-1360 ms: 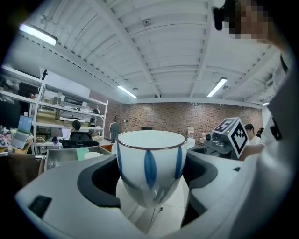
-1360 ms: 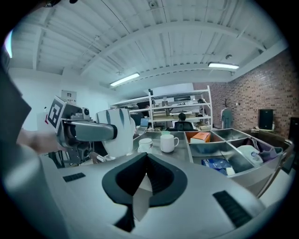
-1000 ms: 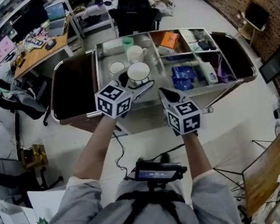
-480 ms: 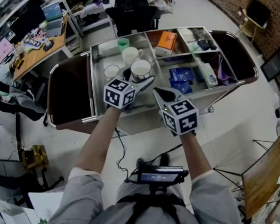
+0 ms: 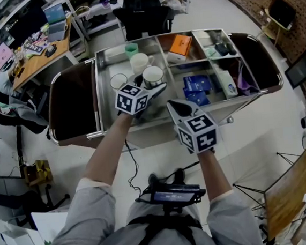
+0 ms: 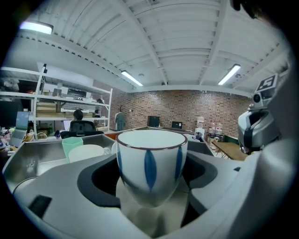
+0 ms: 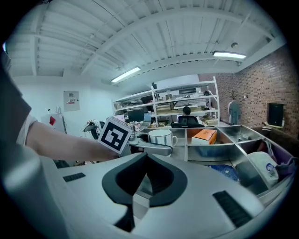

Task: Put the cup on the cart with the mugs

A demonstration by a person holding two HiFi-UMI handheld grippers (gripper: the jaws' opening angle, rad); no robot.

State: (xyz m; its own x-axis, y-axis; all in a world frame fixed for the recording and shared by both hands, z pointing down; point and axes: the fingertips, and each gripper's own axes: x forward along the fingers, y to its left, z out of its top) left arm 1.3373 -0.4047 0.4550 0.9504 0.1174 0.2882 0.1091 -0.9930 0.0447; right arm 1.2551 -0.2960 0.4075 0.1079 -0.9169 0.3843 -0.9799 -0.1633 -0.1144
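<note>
A white cup [image 6: 150, 156] with blue leaf marks and a dark rim sits between the jaws of my left gripper [image 6: 150, 179], which is shut on its sides. In the head view the cup [image 5: 153, 75] is over the steel cart's left compartment [image 5: 101, 58], and my left gripper [image 5: 150, 87] holds it close above the shiny tray floor. Beside it stand a white mug [image 5: 139, 61], a green cup [image 5: 131, 49] and a white cup [image 5: 118, 81]. My right gripper [image 5: 174, 106] hovers at the cart's near edge, shut and empty, its tips together [image 7: 145, 157].
The cart's right compartments hold an orange box [image 5: 181, 45], blue packets [image 5: 196, 84] and small items. Dark side flaps [image 5: 73, 105] flank the tray. Desks and an office chair [image 5: 143, 13] stand beyond the cart. A device [image 5: 173, 194] hangs at the person's waist.
My left gripper has carried the cup a little farther over the cart's left compartment, toward the mugs. The right gripper stays near the front edge, still shut.
</note>
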